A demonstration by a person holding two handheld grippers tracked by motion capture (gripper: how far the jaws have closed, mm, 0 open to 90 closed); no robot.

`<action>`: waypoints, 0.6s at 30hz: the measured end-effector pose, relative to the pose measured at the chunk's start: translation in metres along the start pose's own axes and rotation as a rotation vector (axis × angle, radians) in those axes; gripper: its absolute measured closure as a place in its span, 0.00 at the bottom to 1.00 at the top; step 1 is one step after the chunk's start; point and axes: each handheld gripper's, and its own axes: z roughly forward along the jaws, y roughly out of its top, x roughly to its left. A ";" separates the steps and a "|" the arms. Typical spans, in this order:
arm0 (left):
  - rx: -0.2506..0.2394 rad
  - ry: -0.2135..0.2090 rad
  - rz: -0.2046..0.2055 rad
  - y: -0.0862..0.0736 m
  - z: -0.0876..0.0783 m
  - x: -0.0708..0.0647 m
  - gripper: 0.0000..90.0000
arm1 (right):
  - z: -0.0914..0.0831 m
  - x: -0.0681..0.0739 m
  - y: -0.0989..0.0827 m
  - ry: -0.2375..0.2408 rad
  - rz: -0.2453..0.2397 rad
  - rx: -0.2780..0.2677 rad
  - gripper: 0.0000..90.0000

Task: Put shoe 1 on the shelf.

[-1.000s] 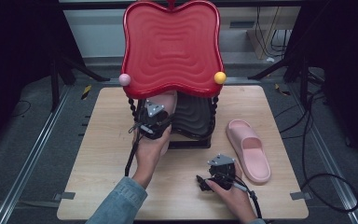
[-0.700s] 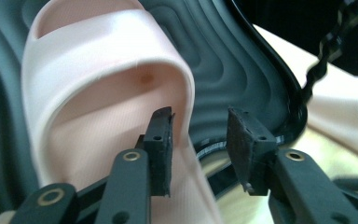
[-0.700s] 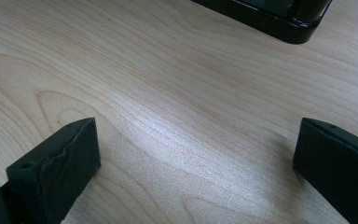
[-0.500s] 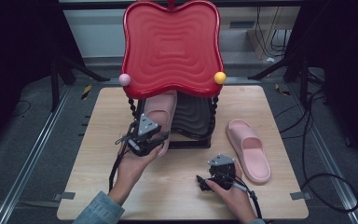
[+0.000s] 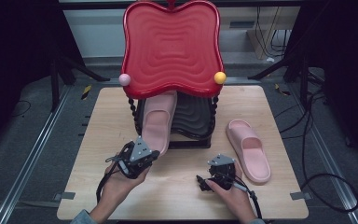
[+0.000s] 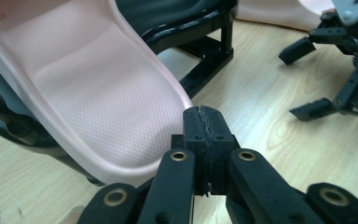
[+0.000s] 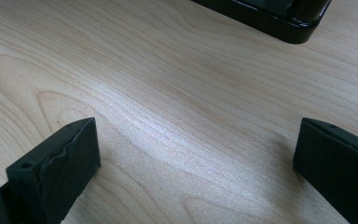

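On the pale wooden worktop (image 5: 186, 196), the right gripper (image 5: 205, 183) rests with fingers spread wide and nothing between them. The left gripper (image 6: 204, 125), fingers just pressed together empty, sits at the heel of the pink rubber slipper (image 5: 158, 122) lying on the black rack (image 5: 193, 116); its twin slipper (image 5: 248, 149) lies beside it.

High view: fixed above the near edge, looking forward and down at the whole tabletop (image 5: 279, 112) and rack (image 5: 200, 140). Left gripper view: low, close behind its own fingers (image 6: 204, 140), facing the slipper (image 6: 102, 88) heel and rack foot, which the high view shares. Right gripper view: very close, aimed down at the bare tabletop and rack corner (image 7: 279, 18).
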 end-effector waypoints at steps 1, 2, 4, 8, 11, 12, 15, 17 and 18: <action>0.005 0.000 0.010 -0.001 -0.001 -0.002 1.00 | 0.000 0.000 0.000 0.000 0.001 0.001 0.01; 0.007 0.001 0.014 -0.003 -0.001 -0.003 1.00 | 0.000 0.000 0.000 0.000 0.000 0.000 0.01; 0.013 -0.004 0.019 -0.005 -0.002 -0.004 1.00 | 0.000 0.000 0.000 0.000 0.000 0.000 0.01; 0.023 -0.018 0.017 -0.014 -0.005 -0.008 1.00 | 0.000 0.000 0.000 -0.001 0.002 0.000 0.01; 0.037 -0.017 0.029 -0.023 -0.002 -0.008 1.00 | 0.000 0.000 0.000 -0.001 0.002 0.000 0.01; 0.037 -0.017 0.029 -0.023 -0.002 -0.008 1.00 | 0.000 0.000 0.000 -0.001 0.002 0.000 0.01; 0.048 -0.037 0.009 -0.032 0.004 -0.004 1.00 | 0.000 0.000 0.000 -0.001 0.002 0.000 0.01; 0.050 -0.033 0.016 -0.033 0.005 -0.004 1.00 | 0.000 0.000 0.000 -0.001 0.002 0.000 0.01; 0.050 -0.033 0.016 -0.033 0.005 -0.004 1.00 | 0.000 0.000 0.000 -0.001 0.002 0.000 0.01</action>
